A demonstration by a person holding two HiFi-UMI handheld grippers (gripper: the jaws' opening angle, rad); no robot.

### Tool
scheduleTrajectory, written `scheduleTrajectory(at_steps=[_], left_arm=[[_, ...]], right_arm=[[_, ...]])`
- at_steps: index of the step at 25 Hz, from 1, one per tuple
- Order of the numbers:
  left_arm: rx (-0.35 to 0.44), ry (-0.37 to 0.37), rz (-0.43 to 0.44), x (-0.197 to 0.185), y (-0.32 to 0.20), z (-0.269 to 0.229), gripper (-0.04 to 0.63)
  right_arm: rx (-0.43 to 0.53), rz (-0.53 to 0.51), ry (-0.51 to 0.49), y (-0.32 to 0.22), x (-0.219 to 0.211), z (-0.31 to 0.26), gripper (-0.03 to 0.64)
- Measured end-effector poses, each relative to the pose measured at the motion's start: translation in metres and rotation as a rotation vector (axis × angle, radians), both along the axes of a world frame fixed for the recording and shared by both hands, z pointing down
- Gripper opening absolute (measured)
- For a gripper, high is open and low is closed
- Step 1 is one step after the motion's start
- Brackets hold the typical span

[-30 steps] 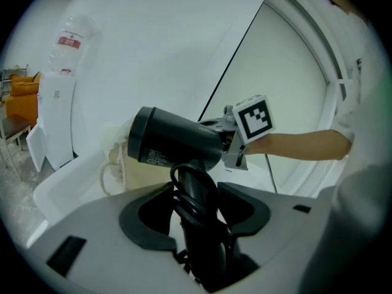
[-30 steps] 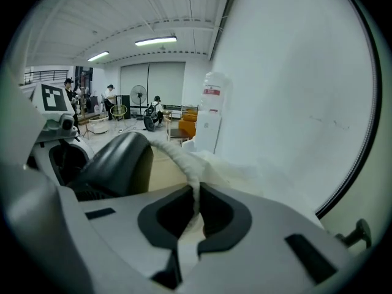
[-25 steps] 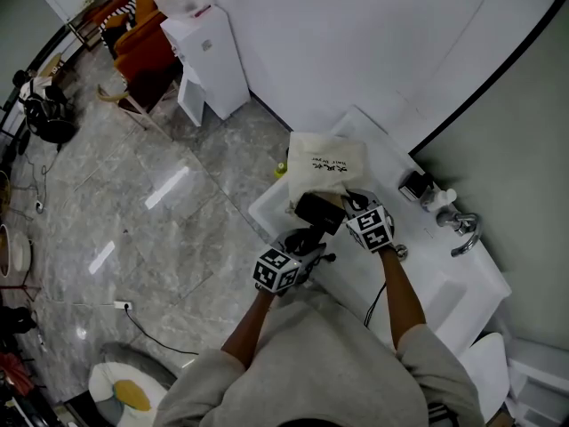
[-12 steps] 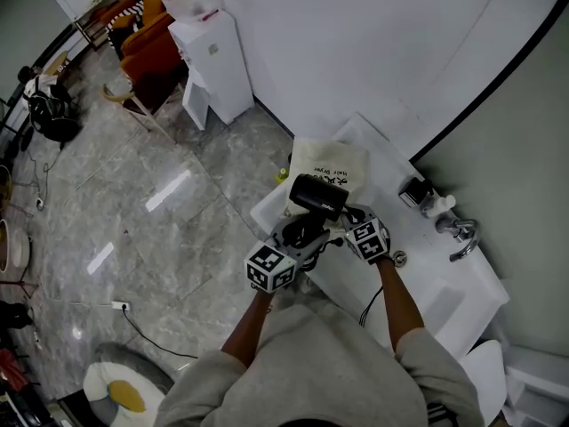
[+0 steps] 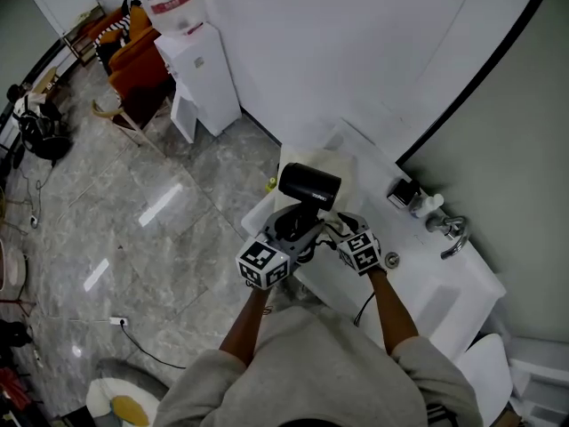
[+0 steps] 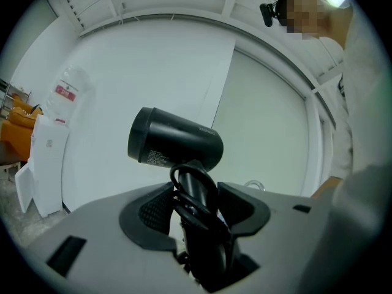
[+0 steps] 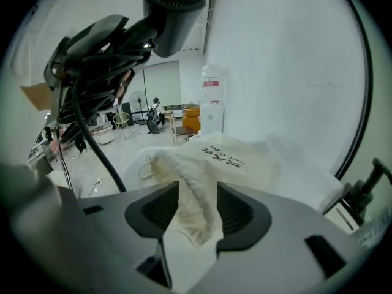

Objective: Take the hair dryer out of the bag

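Starting with the head view, two grippers are seen over a white counter (image 5: 427,278), on which one cream bag (image 5: 348,172) lies and one tap (image 5: 449,232) stands. One black dryer (image 5: 309,185) is held up above the bag, clear of it, by the left gripper (image 5: 295,228), with the right gripper (image 5: 341,229) just beside. In the left gripper view, the dryer's handle (image 6: 199,195), wound with its cord, is clamped between the two jaws, and the barrel is seen crosswise above them. In the right gripper view, the jaws have just been opening and are parted. One fold of the bag's rim (image 7: 193,201) stands loosely between them, while the dryer (image 7: 174,5) and its one cord (image 7: 92,133) are seen at upper left, outside the bag.
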State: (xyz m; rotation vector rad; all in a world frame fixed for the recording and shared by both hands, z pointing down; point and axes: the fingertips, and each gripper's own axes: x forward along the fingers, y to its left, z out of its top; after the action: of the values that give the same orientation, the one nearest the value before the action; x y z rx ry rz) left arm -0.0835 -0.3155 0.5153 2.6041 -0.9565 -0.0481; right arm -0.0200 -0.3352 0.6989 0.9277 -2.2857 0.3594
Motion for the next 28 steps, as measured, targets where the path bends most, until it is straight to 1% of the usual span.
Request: scheduleTrajectory(at_steps=[3, 7, 10, 11, 15, 16, 20, 24, 28], left_arm=[[0.013, 0.011, 0.001, 0.000, -0.004, -0.006, 0.221], [0.032, 0.022, 0.010, 0.002, -0.012, -0.017, 0.221], [0.050, 0.022, 0.012, 0.002, -0.019, -0.025, 0.221], [0.056, 0.021, 0.012, 0.001, -0.021, -0.027, 0.221], [0.079, 0.023, 0.006, -0.001, -0.030, -0.036, 0.221], [0.083, 0.023, 0.004, 0.000, -0.031, -0.038, 0.221], [0.103, 0.021, 0.007, 0.000, -0.031, -0.045, 0.219], [0.118, 0.015, 0.011, 0.000, -0.030, -0.051, 0.219], [0.121, 0.009, 0.012, -0.001, -0.030, -0.051, 0.219]], right_arm=[[0.028, 0.049, -0.023, 0.001, 0.010, -0.014, 0.193], [0.095, 0.110, -0.061, 0.002, 0.022, -0.046, 0.176], [0.151, 0.162, -0.107, 0.003, 0.033, -0.075, 0.141], [0.170, 0.180, -0.121, 0.003, 0.037, -0.085, 0.125], [0.254, 0.258, -0.155, 0.000, 0.054, -0.123, 0.011], [0.273, 0.272, -0.167, 0.001, 0.058, -0.132, 0.003], [0.333, 0.326, -0.218, 0.003, 0.069, -0.161, 0.000], [0.384, 0.368, -0.237, 0.002, 0.078, -0.182, -0.002], [0.411, 0.402, -0.246, 0.000, 0.086, -0.193, -0.002]])
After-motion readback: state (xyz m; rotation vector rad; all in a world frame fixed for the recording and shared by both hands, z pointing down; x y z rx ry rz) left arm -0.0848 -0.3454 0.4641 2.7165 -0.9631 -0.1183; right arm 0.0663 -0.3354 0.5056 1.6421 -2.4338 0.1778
